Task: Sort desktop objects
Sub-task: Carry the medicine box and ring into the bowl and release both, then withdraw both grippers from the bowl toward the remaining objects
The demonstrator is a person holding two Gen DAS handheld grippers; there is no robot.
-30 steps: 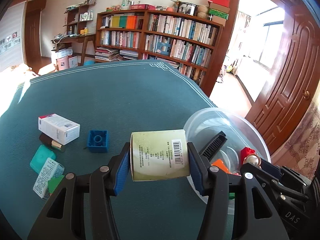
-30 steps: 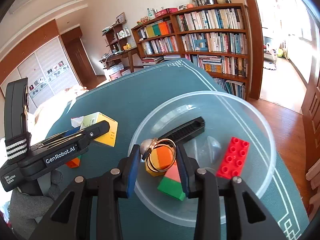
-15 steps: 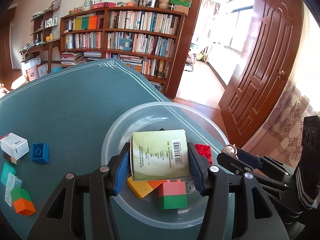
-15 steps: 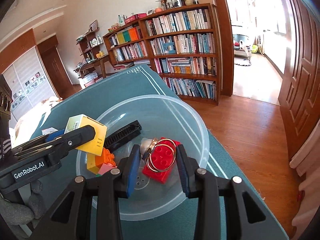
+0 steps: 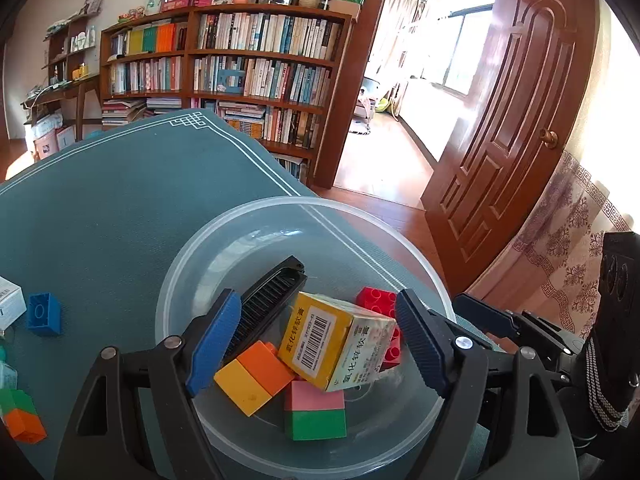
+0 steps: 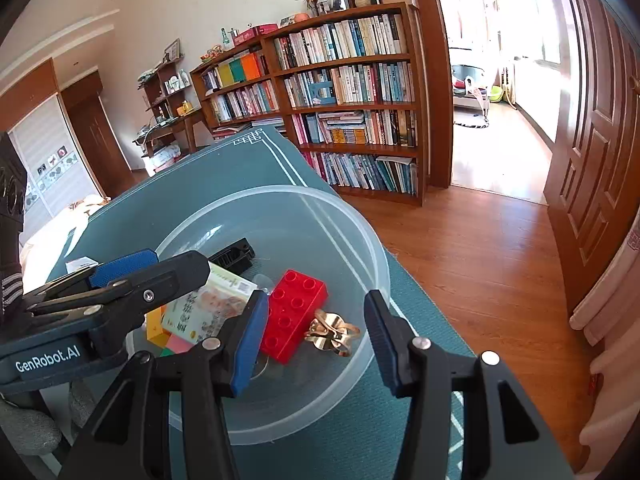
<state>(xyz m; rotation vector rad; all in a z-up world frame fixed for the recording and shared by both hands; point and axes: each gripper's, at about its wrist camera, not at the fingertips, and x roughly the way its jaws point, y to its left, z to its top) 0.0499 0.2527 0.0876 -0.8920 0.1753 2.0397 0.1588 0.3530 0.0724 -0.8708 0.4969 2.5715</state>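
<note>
Green table [image 5: 120, 208], bowl [image 5: 248, 216], white box [image 5: 8, 306] cropped

At the left edge of the left wrist view, a white box [image 5: 9, 307] was cut off. The red brick [image 5: 382, 322] lay mostly hidden behind the yellow carton [image 5: 334, 340]. Lower left, the green-orange block [image 5: 20, 418] was partly cropped.
</note>
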